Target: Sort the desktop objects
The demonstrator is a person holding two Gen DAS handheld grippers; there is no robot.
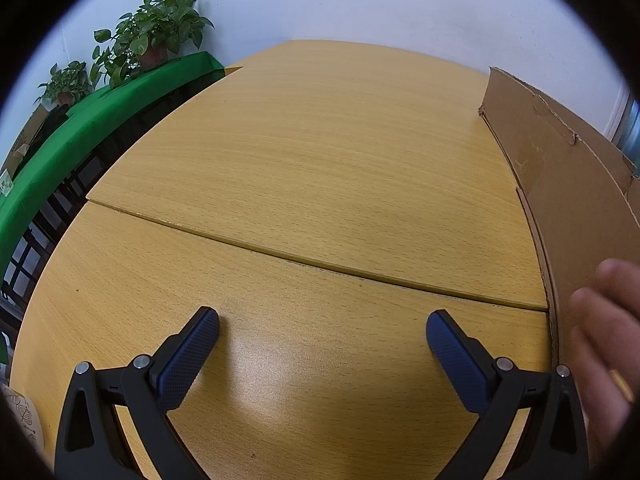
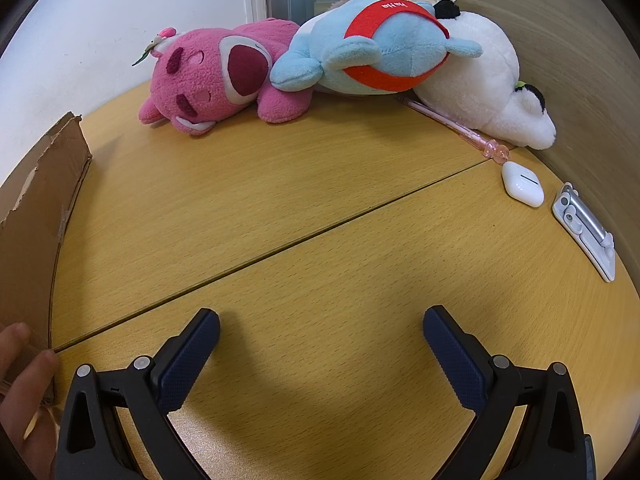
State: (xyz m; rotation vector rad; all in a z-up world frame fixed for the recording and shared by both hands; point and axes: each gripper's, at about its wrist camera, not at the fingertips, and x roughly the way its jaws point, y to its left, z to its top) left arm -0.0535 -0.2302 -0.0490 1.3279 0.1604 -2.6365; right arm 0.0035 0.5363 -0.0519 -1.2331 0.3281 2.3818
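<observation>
In the right wrist view a pink plush bear (image 2: 212, 76), a light blue plush with a red band (image 2: 376, 44) and a white plush (image 2: 488, 80) lie at the far side of the wooden table (image 2: 320, 216). A pink pen (image 2: 456, 126), a white earbud case (image 2: 522, 184) and a white phone stand (image 2: 586, 232) lie at the right. My right gripper (image 2: 320, 344) is open and empty, well short of them. My left gripper (image 1: 322, 344) is open and empty over bare table (image 1: 304, 152). A cardboard box (image 1: 560, 184) stands to its right, also in the right wrist view (image 2: 36, 216).
A bare hand rests on the cardboard box (image 1: 604, 328), also at the left of the right wrist view (image 2: 24, 384). Potted plants (image 1: 156, 36) stand on a green-covered shelf (image 1: 100, 116) beyond the table's left edge. A beige partition (image 2: 580, 40) bounds the table's right side.
</observation>
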